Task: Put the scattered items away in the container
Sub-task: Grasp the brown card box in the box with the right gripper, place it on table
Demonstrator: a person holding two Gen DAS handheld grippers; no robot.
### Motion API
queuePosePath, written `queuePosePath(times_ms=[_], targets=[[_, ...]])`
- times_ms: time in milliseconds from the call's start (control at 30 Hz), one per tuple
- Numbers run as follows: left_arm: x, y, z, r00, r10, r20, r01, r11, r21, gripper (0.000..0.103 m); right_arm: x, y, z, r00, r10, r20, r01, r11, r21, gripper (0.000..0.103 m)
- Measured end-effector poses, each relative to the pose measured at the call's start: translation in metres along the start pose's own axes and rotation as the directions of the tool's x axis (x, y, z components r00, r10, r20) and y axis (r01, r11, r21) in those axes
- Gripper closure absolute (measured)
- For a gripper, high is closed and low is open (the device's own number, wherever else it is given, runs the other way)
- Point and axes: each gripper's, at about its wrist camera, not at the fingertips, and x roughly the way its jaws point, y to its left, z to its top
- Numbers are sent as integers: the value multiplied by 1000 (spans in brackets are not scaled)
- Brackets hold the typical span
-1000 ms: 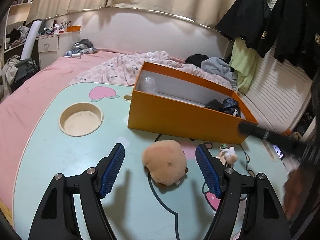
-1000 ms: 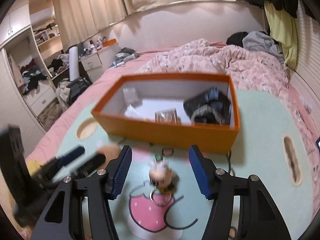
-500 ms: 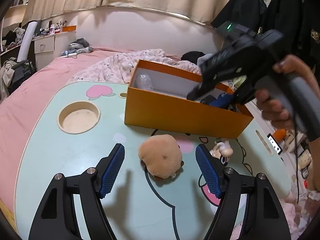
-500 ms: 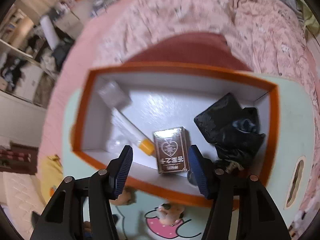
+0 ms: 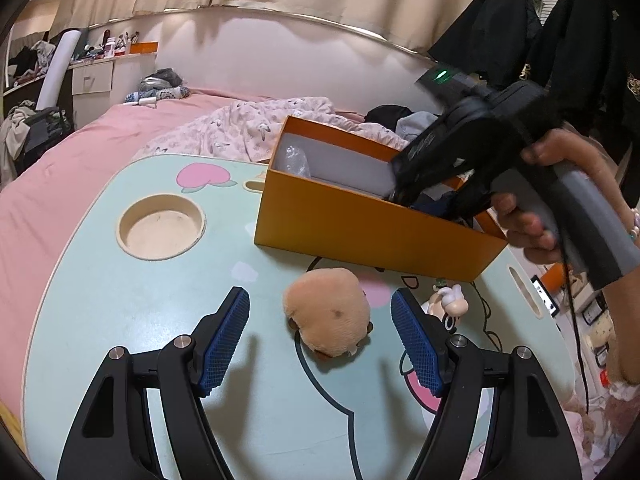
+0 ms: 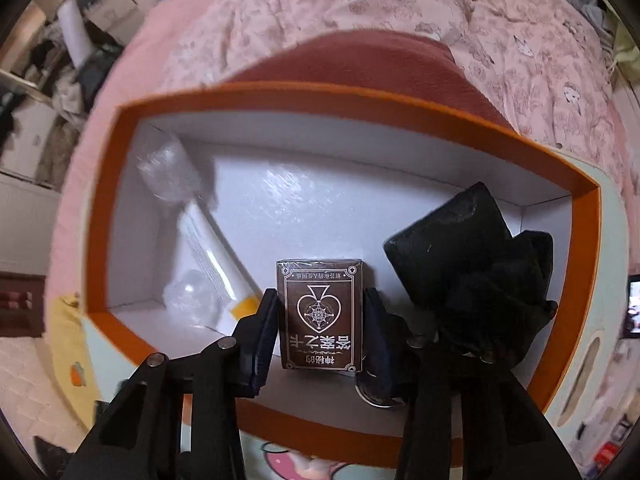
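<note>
While left gripper (image 5: 320, 336) gapes around plush (image 5: 326, 312), right gripper (image 6: 322, 332) clamps spade-marked Chinese-lettered card box (image 6: 320, 316).

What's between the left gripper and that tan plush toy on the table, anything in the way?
Nothing visible. The left gripper is open, and the tan plush toy lies on the table in the gap between its fingers, with bare tabletop on either side.
</note>
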Motion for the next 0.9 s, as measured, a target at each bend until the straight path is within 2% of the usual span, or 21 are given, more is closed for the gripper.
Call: queuePosePath(times_ms=[100,200,267,367,433,600,733,900], targets=[[-1,2,0,1000,0,2,0,1000,-11,29,-38,4,-10,992,53,113,-51,999,-13,62],[-2,4,0,1000,1,4,-1,1000,-21,29,-80,3,-29,971,122,207,-119,993,-26,62],[-2,4,0,1000,2,3,-2,1000,-24,29,-101,3,-44,957,160,244,-155,987,-39,62],[-2,6,1,1000,1,2,-1,1000,-31,29,-116,-3,-72,948,185,257,-177,983,-57,62],[-1,7,1,1000,2,0,-2,999,-38,29,-114,-6,-91,949,194,248,-186,981,-56,62],[0,5,1,1000,3,-6,-3,999,-33,29,-74,-30,-129,968,110,226,-115,993,6,62],[-2,4,3,1000,-21,-1,21,999,-31,29,-41,-47,-133,973,99,210,-116,991,69,62],[-7,4,11,1000,-21,13,21,1000,-23,29,-30,-48,-134,968,60,242,-81,994,76,61]])
